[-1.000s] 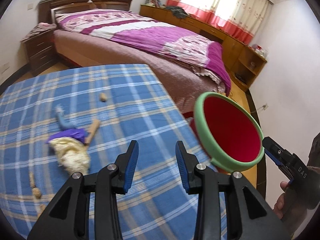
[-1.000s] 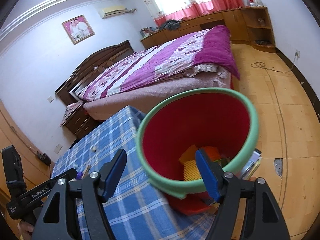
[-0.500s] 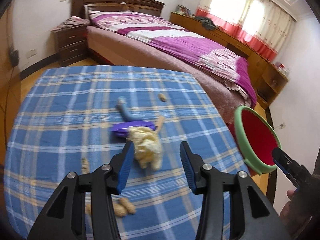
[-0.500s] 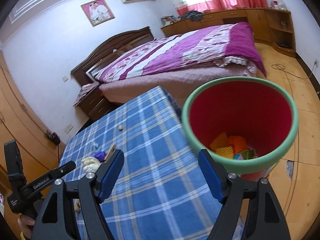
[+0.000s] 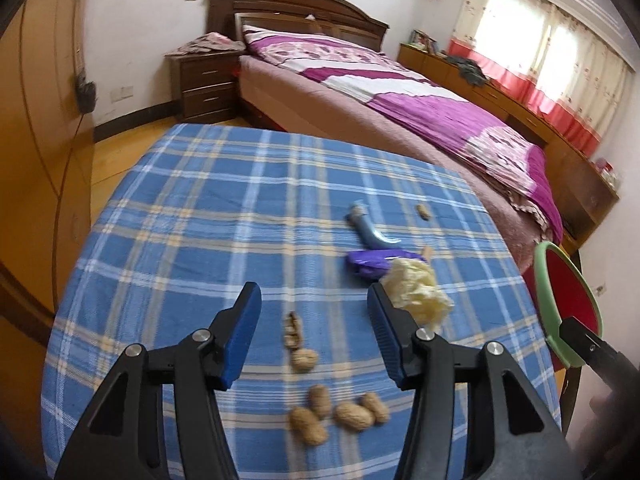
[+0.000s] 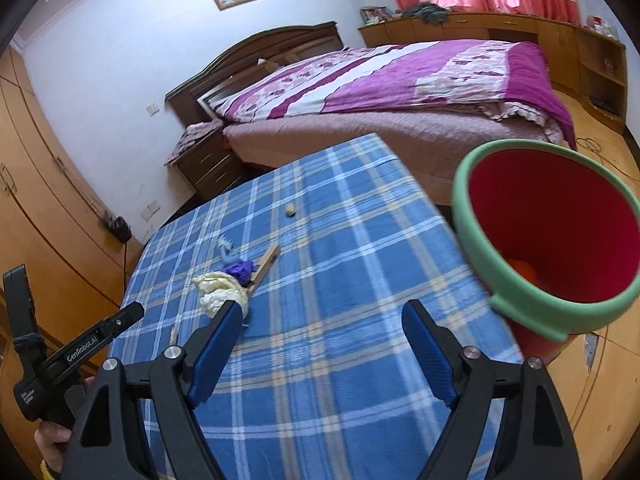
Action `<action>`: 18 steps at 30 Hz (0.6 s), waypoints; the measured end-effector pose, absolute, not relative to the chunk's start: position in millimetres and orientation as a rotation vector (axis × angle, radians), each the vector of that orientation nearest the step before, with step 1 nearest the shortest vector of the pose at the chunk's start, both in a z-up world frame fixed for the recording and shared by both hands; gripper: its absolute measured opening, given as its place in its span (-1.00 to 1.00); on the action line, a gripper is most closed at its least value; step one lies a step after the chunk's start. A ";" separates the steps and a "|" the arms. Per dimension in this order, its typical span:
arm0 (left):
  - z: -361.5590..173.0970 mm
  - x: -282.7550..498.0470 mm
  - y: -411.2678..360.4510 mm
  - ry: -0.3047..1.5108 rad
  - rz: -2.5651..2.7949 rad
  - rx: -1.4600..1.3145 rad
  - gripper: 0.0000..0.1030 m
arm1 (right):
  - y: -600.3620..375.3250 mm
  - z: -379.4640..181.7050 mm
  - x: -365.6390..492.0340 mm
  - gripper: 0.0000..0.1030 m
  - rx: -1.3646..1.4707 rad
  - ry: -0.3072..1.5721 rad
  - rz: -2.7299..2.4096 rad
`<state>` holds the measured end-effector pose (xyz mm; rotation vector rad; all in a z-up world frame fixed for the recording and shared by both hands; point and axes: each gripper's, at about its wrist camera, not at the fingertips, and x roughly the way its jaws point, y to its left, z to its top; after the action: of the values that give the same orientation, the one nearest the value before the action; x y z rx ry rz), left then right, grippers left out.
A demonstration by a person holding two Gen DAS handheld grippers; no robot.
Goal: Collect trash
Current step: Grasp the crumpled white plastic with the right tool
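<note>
Hovering over the plaid desk [image 5: 192,216], the left hand-held gripper [image 5: 312,320] is opening around nothing, peanut shells [image 5: 340,412] at bottom centre. The right hand-held gripper [image 6: 320,336] is widening too, empty; the red bin [image 6: 560,240] sits mid-right.

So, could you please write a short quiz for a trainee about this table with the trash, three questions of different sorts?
1. True or false: the left claw holds a peanut.
2. Which item lies farthest from the claws on the tablecloth? A) crumpled cream tissue B) lone peanut C) purple wrapper
3. Fill in: the red bin has a ____ rim.

Key: 1 false, its jaws are opening with nothing between the pads, above the cracked shell. 2 B. 3 green.
</note>
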<state>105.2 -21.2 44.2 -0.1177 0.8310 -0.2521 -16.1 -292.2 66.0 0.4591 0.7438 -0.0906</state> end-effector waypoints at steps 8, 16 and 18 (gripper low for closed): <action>31.7 111.3 9.7 0.845 -0.191 -0.161 0.08 | -258.5 59.2 17.6 0.63 0.418 0.792 -0.032; 25.7 116.7 29.2 0.849 -0.166 -0.194 0.08 | -223.6 45.0 49.6 0.63 0.369 0.849 0.014; 23.7 117.7 33.2 0.852 -0.161 -0.201 0.08 | -217.2 40.8 56.9 0.63 0.361 0.861 0.022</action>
<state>117.7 33.2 23.7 -0.2014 0.8523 -0.1607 56.9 -217.2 40.8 0.3609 0.8609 0.0221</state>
